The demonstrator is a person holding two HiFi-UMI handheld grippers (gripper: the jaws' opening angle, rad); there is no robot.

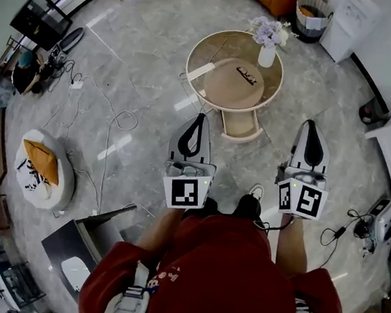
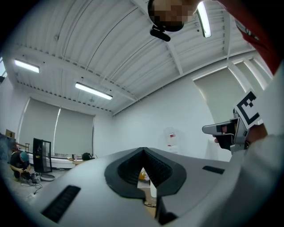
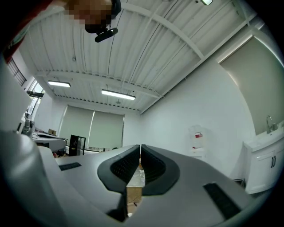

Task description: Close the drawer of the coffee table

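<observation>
Standing on the grey marble floor (image 1: 136, 75), facing the low round counter (image 1: 200, 53).
Its drawer (image 1: 241, 124) is pulled open towards me, well ahead of both tools. My left hand-held gripper (image 1: 200, 118) and right hand-held gripper (image 1: 313, 125) have their jaws pressed together, holding nothing. A white vase (image 1: 266, 56) stands on top.

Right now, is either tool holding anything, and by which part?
Nothing is held. The left tool and right tool are both shut and empty, short of the open drawer.
</observation>
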